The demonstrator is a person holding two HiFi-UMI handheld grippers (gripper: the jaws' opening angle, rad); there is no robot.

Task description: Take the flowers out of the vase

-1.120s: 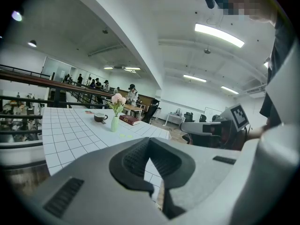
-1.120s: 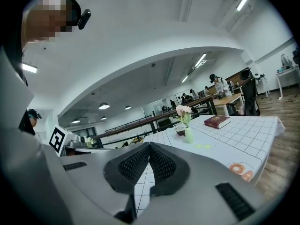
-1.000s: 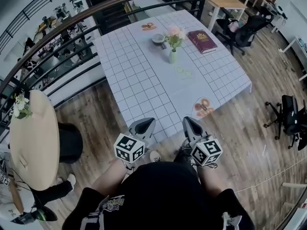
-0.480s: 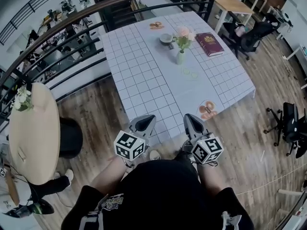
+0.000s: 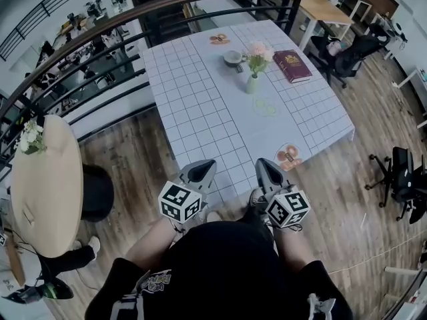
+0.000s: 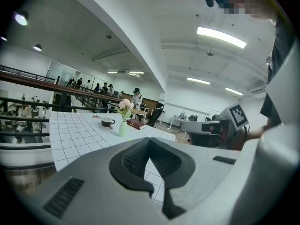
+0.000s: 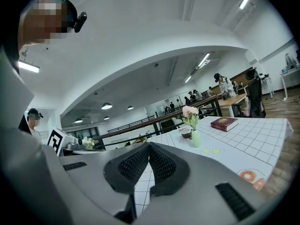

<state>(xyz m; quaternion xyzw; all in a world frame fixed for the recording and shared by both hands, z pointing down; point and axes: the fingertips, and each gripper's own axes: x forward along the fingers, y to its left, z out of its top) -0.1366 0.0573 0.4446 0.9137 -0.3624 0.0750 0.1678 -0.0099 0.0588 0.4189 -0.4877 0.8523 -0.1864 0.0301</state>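
Observation:
A pale green vase (image 5: 251, 84) with pink flowers (image 5: 258, 50) stands far back on the white gridded table (image 5: 200, 112). Both grippers are held side by side over the floor, just short of the table's near corner and well away from the vase. My left gripper (image 5: 203, 169) is shut with nothing in it, and so is my right gripper (image 5: 265, 168). In the left gripper view the closed left gripper (image 6: 149, 142) points at the vase (image 6: 122, 128) and flowers (image 6: 125, 105). In the right gripper view the closed right gripper (image 7: 149, 147) faces the vase (image 7: 196, 138) and flowers (image 7: 190, 111).
On the table lie a red book (image 5: 295, 66), a cup (image 5: 233, 57), two green coasters (image 5: 264, 105) and a doughnut-print coaster (image 5: 288, 155). A curved railing (image 5: 100, 79) runs along the table's left side. A round wooden table (image 5: 43, 199) stands left, office chairs (image 5: 400, 172) right.
The head view has shifted slightly, so the table and vase sit a little further right in the picture. Both grippers stay shut and side by side.

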